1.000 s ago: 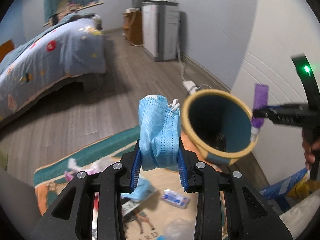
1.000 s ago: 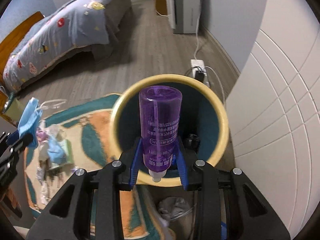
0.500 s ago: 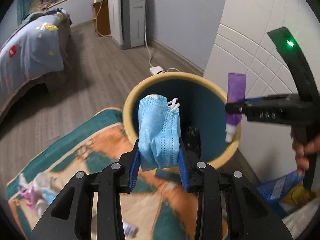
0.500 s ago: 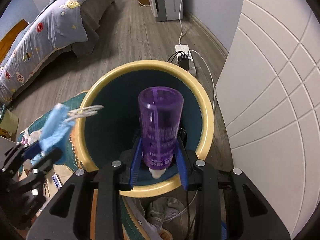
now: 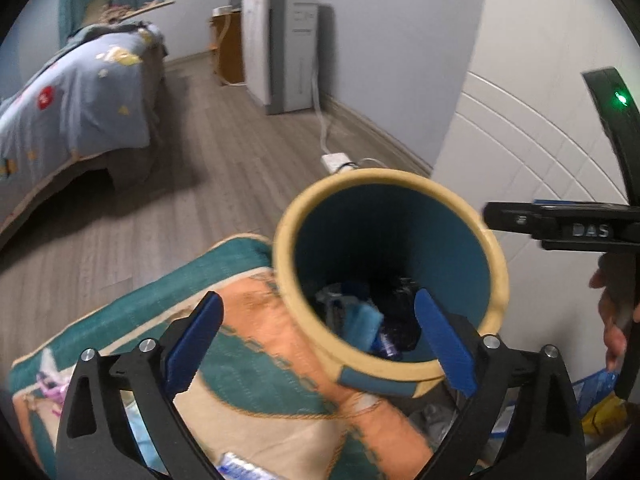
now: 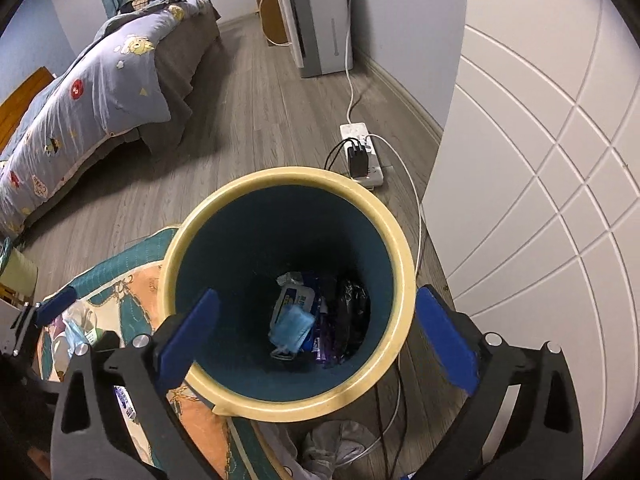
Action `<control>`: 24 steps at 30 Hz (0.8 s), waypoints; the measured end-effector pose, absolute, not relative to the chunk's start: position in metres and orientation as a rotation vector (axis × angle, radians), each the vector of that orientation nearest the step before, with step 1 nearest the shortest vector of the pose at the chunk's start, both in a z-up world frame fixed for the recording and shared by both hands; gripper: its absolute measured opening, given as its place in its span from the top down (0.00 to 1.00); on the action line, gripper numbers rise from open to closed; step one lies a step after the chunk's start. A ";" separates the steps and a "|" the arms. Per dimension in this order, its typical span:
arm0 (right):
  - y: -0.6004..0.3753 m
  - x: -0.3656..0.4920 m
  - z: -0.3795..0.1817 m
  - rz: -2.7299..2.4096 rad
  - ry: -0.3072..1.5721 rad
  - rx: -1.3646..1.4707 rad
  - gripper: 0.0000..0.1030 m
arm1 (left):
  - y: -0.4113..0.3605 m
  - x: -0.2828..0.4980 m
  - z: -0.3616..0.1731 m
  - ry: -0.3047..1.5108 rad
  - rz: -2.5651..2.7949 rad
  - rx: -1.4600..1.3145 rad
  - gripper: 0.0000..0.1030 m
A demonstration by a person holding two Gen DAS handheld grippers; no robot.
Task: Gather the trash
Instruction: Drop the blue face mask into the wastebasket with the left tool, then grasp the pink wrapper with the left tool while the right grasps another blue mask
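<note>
A teal trash bin with a cream rim (image 6: 400, 236) (image 5: 494, 256) stands on the floor by the rug. Inside lie a blue face mask (image 6: 292, 326) (image 5: 362, 322), a purple bottle (image 6: 325, 340) and other wrappers. My left gripper (image 5: 320, 340) is open and empty, just above the bin's near rim. My right gripper (image 6: 316, 332) is open and empty, straight over the bin's mouth. It also shows from the side in the left wrist view (image 5: 560, 226).
A patterned rug (image 5: 248, 360) with loose trash (image 6: 76, 330) lies left of the bin. A power strip with cables (image 6: 362, 156) lies behind the bin. A white wardrobe (image 6: 540, 160) is right, a bed (image 6: 100, 80) far left.
Both grippers have opened. The blue mask and the purple bottle have dropped into the bin. The left gripper has pulled back and left a little.
</note>
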State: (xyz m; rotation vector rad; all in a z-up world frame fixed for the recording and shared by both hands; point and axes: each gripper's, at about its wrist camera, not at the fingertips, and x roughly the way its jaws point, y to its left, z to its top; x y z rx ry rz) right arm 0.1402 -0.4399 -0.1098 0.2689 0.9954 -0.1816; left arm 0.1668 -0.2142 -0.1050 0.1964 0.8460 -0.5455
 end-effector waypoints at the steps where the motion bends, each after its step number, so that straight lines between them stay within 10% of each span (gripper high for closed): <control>1: -0.435 0.140 -0.108 -0.177 0.995 0.263 0.06 | -0.209 0.166 -0.102 0.844 -0.534 0.199 0.07; 24: -0.234 0.142 -0.059 0.105 0.954 0.066 0.06 | 0.043 0.104 -0.020 0.808 -0.130 0.143 0.05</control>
